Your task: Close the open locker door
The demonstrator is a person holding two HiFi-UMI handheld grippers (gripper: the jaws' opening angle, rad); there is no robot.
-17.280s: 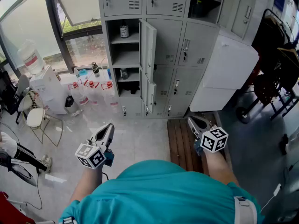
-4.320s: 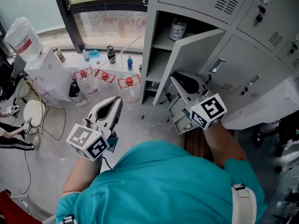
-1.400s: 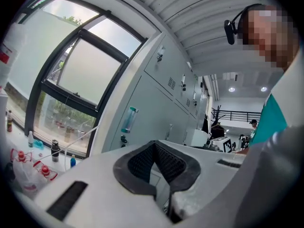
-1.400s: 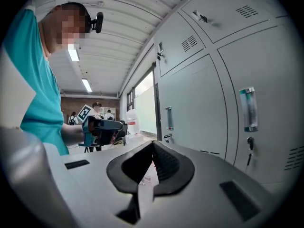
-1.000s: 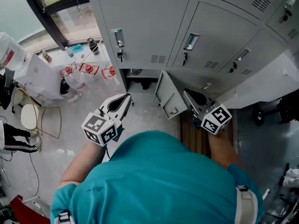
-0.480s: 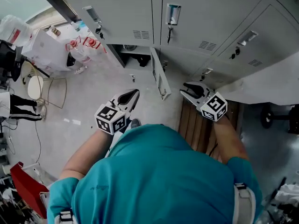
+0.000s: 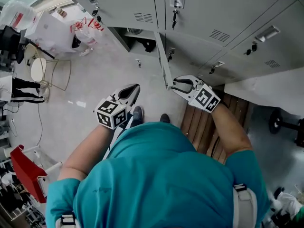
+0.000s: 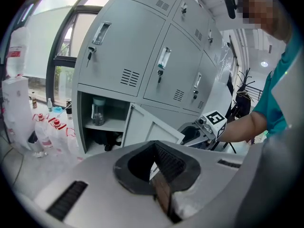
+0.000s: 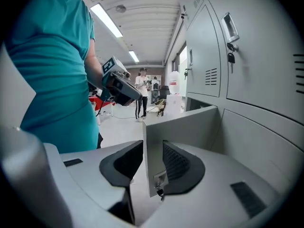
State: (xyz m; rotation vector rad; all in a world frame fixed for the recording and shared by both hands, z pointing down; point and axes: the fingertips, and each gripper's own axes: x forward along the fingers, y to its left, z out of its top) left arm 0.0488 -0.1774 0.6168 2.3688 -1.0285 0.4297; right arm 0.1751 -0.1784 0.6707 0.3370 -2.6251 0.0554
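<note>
The open locker door stands out from the bottom row of lockers. Its free edge is between the opening jaws of my right hand-held gripper. My left hand-held gripper is clenched on nothing, apart from the door.

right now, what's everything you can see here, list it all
lockers: one bank, grey, top of head view
open locker door: one, grey, low, left column
bottle: one, clear, shelf inside open locker
water jugs: about three, clear, red handles, floor left of lockers
water dispenser: one, white, far left
chair: one, white seat, left floor
bench: one, brown wood, right of door
shirt: one, teal, bottom centre
left gripper: one, grey, shut, empty
right gripper: one, grey, jaws opening around door's edge
</note>
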